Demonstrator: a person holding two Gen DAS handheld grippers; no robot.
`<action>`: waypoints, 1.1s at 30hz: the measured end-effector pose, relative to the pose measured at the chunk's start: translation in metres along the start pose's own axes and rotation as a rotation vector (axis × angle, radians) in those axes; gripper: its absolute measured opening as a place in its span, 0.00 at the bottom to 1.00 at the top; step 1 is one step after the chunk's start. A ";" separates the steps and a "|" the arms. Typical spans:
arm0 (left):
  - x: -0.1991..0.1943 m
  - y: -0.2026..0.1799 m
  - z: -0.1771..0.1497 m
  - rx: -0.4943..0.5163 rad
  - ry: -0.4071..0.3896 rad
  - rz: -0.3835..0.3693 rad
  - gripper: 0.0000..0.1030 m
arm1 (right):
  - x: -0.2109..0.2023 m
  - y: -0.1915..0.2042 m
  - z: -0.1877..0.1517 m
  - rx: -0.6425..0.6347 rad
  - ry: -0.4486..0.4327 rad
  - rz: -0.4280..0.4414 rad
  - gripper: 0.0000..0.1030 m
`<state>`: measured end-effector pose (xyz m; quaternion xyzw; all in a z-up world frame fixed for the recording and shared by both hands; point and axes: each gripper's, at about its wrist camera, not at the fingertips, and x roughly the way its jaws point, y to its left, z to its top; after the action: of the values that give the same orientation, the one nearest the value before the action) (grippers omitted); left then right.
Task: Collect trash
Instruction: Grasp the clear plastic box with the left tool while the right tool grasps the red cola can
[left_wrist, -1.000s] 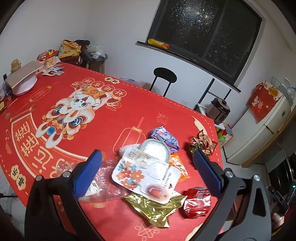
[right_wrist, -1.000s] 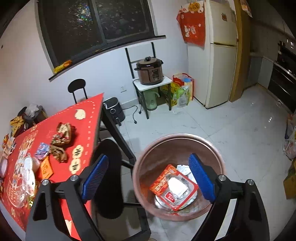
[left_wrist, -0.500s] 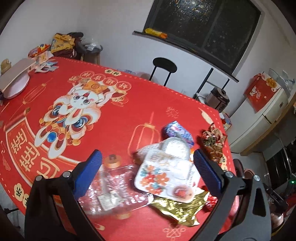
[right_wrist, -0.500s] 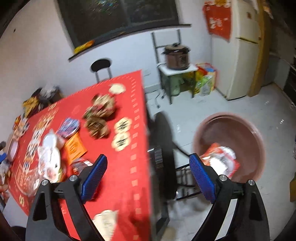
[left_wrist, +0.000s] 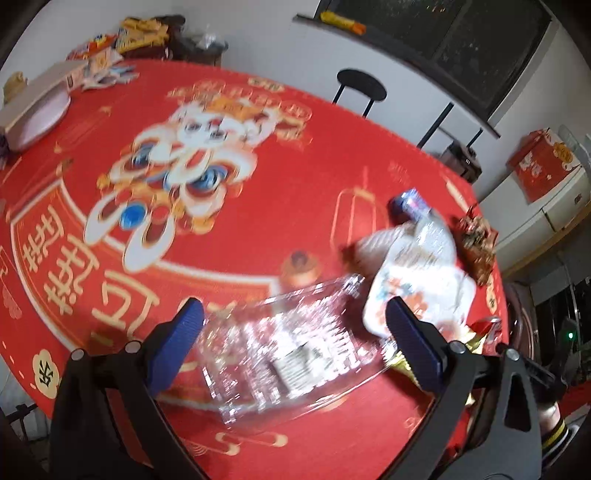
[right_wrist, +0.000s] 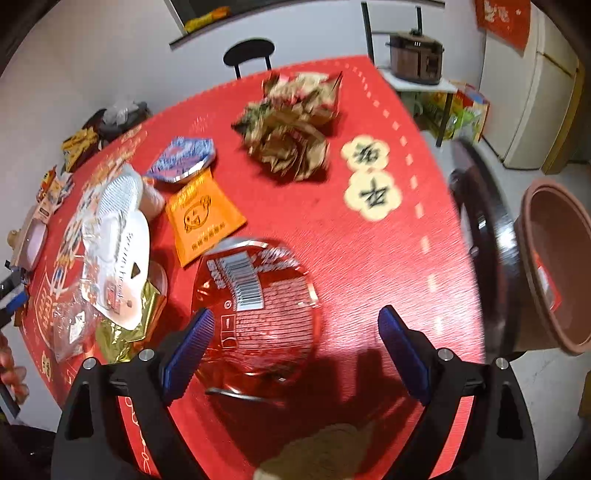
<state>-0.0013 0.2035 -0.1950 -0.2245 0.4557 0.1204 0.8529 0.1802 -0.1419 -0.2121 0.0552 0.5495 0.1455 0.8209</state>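
We find a clear plastic wrapper (left_wrist: 291, 343) lying on the red tablecloth (left_wrist: 295, 199), directly between the spread fingers of the left gripper (left_wrist: 291, 334), which pinches nothing. Just beside it, to its right, sits a white floral package (left_wrist: 417, 280), blurred. We log the red foil lid (right_wrist: 255, 295) flat on the cloth ahead of the right gripper (right_wrist: 295, 349), whose jaws also stand wide apart and hold nothing. Beyond it lie an orange sachet (right_wrist: 203, 218) and crumpled wrappers (right_wrist: 291, 129). The brown bin (right_wrist: 557, 266) stands on the floor off the table's right edge.
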 end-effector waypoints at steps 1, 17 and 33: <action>0.002 0.004 -0.003 -0.002 0.010 -0.001 0.94 | 0.005 0.004 -0.001 -0.003 0.012 0.002 0.86; 0.041 0.025 -0.036 -0.044 0.154 -0.041 0.93 | 0.014 0.038 -0.002 -0.086 0.060 0.074 0.39; 0.042 0.056 -0.043 -0.168 0.158 0.073 0.64 | -0.007 0.024 0.007 -0.068 0.005 0.109 0.30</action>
<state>-0.0321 0.2312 -0.2656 -0.2872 0.5176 0.1713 0.7876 0.1794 -0.1203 -0.1972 0.0565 0.5424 0.2088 0.8118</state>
